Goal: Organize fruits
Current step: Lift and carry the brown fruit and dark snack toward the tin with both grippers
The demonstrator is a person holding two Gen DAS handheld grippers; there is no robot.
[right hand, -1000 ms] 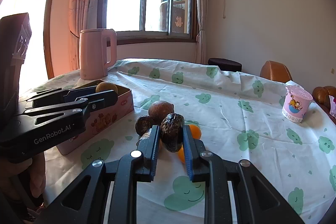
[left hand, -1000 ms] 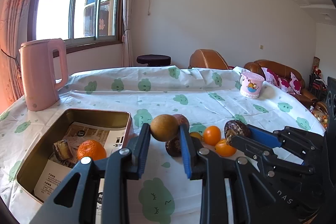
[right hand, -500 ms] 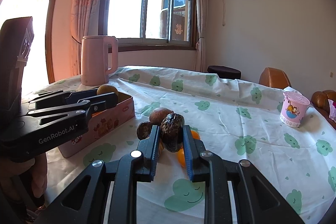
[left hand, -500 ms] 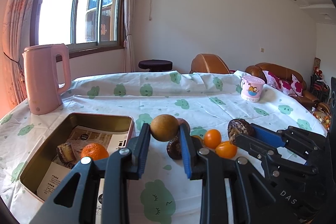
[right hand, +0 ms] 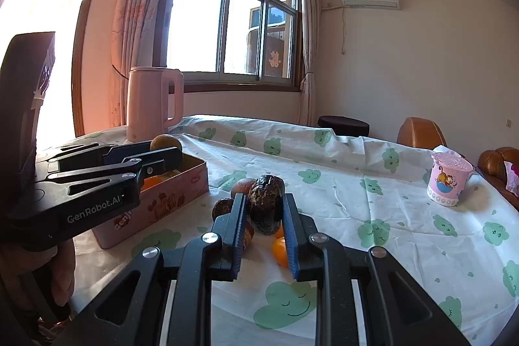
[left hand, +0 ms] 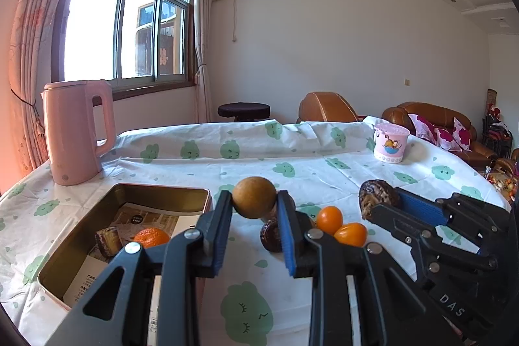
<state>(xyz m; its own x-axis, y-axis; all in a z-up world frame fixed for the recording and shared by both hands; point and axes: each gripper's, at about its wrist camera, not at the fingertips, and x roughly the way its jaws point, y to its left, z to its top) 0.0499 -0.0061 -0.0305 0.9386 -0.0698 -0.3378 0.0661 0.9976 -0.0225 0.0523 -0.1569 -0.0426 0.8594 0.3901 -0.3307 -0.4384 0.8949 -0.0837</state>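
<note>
My left gripper [left hand: 254, 200] is shut on a round tan-brown fruit [left hand: 254, 197], held above the table beside the right end of a pink tin box [left hand: 81, 235]. The tin holds an orange [left hand: 150, 237] and a dark wrinkled fruit [left hand: 108, 240] on printed paper. My right gripper [right hand: 264, 209] is shut on a dark wrinkled fruit [right hand: 266, 208], also seen in the left wrist view [left hand: 376, 200]. Below lie two small orange fruits [left hand: 329, 219] and dark brown fruits [left hand: 271, 235] on the cloth. The left gripper shows in the right wrist view [right hand: 163, 156] over the tin [right hand: 168, 196].
A pink kettle [left hand: 76, 132] stands at the table's back left by the window. A pink cartoon cup [left hand: 391, 143] stands at the back right. The table has a white cloth with green cloud prints [left hand: 246, 308]. Brown sofas [left hand: 428, 119] and a dark stool stand behind.
Both grippers have risen a little with their fruits still held; the view now sits higher above the table. The fruits on the cloth have not moved.
</note>
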